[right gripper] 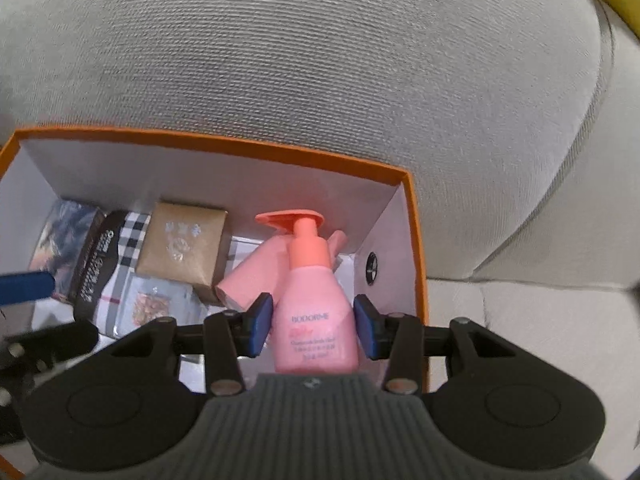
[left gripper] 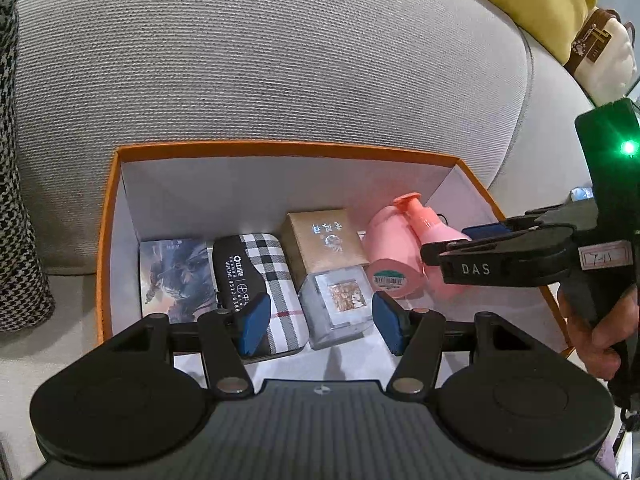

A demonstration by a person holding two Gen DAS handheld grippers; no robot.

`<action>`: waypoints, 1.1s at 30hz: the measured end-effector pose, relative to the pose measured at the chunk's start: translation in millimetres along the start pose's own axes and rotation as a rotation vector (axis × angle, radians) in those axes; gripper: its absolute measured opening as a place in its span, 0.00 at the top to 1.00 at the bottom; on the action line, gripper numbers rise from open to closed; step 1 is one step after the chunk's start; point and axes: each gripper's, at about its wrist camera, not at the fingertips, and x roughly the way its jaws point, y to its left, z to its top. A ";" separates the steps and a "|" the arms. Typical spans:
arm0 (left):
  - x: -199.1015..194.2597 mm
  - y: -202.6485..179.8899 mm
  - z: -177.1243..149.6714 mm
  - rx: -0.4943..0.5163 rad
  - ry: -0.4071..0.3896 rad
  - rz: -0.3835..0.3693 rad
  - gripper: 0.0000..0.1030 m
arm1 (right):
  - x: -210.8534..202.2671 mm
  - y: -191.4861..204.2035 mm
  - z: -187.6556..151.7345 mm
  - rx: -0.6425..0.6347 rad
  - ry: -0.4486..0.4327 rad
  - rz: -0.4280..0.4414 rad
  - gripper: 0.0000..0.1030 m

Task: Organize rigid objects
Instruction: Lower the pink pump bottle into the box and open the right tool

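Grey sofa (right gripper: 320, 60) behind, pink pump bottle (right gripper: 316, 320) sits between the open right hand-held gripper (right gripper: 314, 326) pads, untouched.

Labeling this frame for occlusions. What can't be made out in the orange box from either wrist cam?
- Near wall of the orange box: hidden in both views by the gripper bodies.
- Pink pump bottle: small label print blurred in the right wrist view; right gripper fingers flank it, contact unclear.
- Second pink bottle: partly behind the pump bottle.
- Clear case: partly under the kraft box.
- Left gripper: open.
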 end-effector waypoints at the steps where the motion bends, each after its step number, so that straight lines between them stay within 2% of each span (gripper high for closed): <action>1: -0.2 -0.4 0.2 0.000 0.000 0.000 0.33 | -1.4 -0.2 -0.5 -0.012 -0.004 -0.006 0.53; 6: 0.5 -4.0 0.5 0.003 0.003 -0.007 0.33 | -6.1 -5.1 -1.4 -0.045 -0.007 0.015 0.55; 10: 1.3 -6.0 0.4 0.007 0.008 -0.010 0.33 | -13.4 -7.0 -4.8 -0.091 -0.002 0.037 0.69; 15: 2.5 -3.0 1.2 0.005 0.015 0.000 0.33 | -17.8 -0.1 -9.5 -0.195 0.013 0.076 0.69; 18: 2.3 -0.9 1.3 0.000 0.017 0.003 0.33 | -15.4 4.7 -5.5 -0.260 -0.014 0.099 0.63; 20: 1.6 -0.6 1.0 -0.001 0.019 0.005 0.33 | -13.3 4.7 0.4 -0.289 -0.003 0.154 0.48; 22: 1.2 -0.6 1.7 0.002 0.021 0.011 0.33 | -10.1 7.4 5.2 -0.331 0.007 0.201 0.47; 24: 2.2 -0.3 2.8 0.002 0.026 0.020 0.33 | -5.5 15.5 7.2 -0.372 0.005 0.203 0.47; 26: 3.7 -0.3 4.9 0.002 0.028 0.024 0.33 | -0.9 17.4 12.9 -0.353 -0.003 0.172 0.47; 30: 7.0 -1.3 8.7 0.004 0.030 0.029 0.33 | 10.5 6.9 29.1 -0.203 0.016 0.168 0.48; 33: 11.1 -4.1 10.8 0.011 0.036 0.031 0.33 | 16.1 5.0 34.1 -0.183 -0.003 0.140 0.49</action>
